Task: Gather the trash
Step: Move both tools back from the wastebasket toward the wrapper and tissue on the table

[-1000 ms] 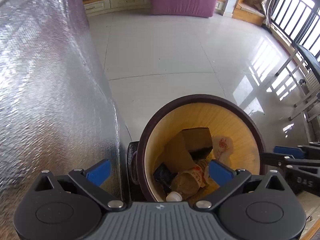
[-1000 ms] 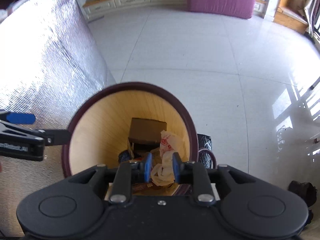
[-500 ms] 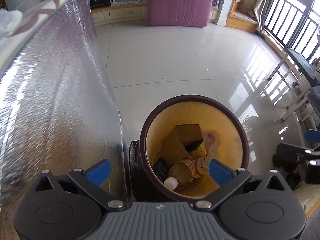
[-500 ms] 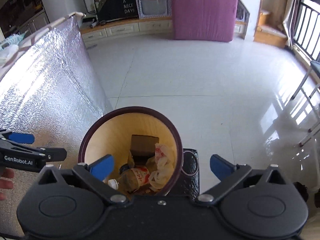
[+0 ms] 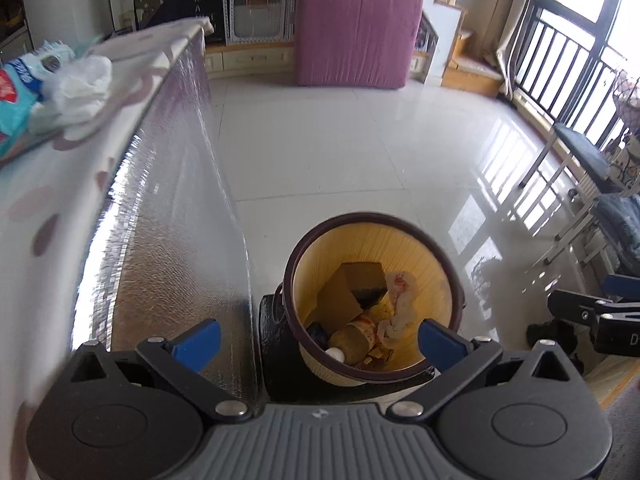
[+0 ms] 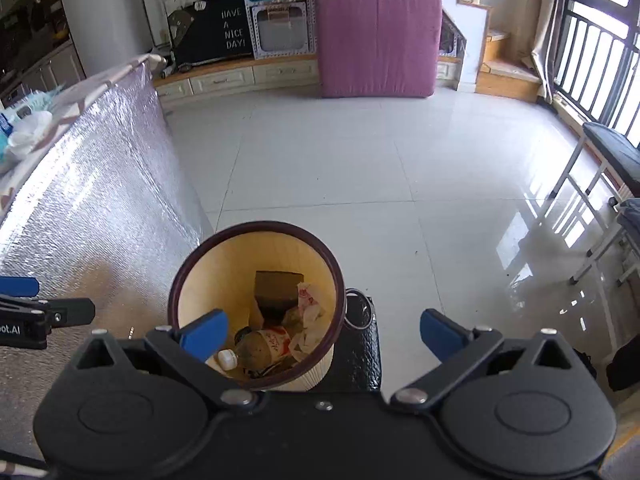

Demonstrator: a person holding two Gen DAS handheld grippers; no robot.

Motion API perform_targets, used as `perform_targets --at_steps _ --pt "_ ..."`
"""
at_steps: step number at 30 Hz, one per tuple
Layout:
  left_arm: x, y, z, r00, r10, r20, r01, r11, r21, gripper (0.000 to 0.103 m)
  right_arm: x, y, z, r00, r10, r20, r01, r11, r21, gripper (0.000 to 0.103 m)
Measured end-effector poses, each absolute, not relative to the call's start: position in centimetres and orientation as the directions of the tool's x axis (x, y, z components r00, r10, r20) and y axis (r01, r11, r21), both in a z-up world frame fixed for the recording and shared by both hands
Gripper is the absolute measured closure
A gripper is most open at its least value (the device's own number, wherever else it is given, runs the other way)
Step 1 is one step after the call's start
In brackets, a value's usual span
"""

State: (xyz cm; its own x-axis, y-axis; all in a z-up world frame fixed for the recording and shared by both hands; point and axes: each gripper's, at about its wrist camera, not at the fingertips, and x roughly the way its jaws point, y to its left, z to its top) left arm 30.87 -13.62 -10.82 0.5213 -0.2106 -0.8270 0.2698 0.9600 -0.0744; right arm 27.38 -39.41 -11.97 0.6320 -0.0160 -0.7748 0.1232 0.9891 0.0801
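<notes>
A round trash bin (image 5: 436, 256) (image 6: 200, 288) with a dark rim and yellow inside stands on the floor below both grippers. Inside lie a cardboard box (image 5: 352, 284) (image 6: 276, 286), a crumpled white wrapper (image 5: 400, 296) (image 6: 310, 304) and a plastic bottle (image 5: 352, 340) (image 6: 260, 346). My left gripper (image 5: 318, 338) is open and empty above the bin. My right gripper (image 6: 324, 332) is open wide and empty too. On the table top at the left lie a white plastic bag (image 5: 80, 84) (image 6: 28, 132) and a blue packet (image 5: 16, 96).
A table draped in silver foil cloth (image 5: 172, 200) (image 6: 92, 208) rises left of the bin. A black bag (image 5: 276, 344) (image 6: 360, 344) sits against the bin. White tiled floor stretches ahead to a purple mattress (image 5: 356, 28) (image 6: 376, 36). Folding chairs (image 5: 588, 184) (image 6: 608, 184) stand at the right.
Both grippers rose away from the bin, which now looks smaller. The right jaws opened wide and the white wrapper they held now lies in the bin. The table top has come into view.
</notes>
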Motion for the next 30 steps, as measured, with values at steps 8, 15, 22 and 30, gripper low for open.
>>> perform_targets --at_steps 8,15,22,30 --pt "27.4 -12.1 -7.6 0.581 -0.243 -0.777 0.277 0.956 -0.092 0.000 24.2 -38.5 -9.3 0.669 -0.055 -0.741 0.151 0.986 0.064 0.000" --pt "24.4 -10.3 -4.3 0.647 -0.269 -0.714 0.286 0.953 -0.100 0.000 21.2 -37.1 -6.3 0.722 -0.058 -0.689 0.143 0.988 0.066 0.000" --pt "21.9 -7.1 -0.6 0.716 -0.289 -0.636 0.274 0.954 -0.124 0.000 19.0 -34.6 -2.7 0.793 -0.026 -0.609 0.099 0.991 0.086 0.000" --pt "19.9 -1.7 2.1 0.801 -0.233 -0.552 0.202 0.972 -0.116 0.000 18.8 -29.9 -0.1 0.856 0.072 -0.512 -0.015 0.993 0.116 0.000"
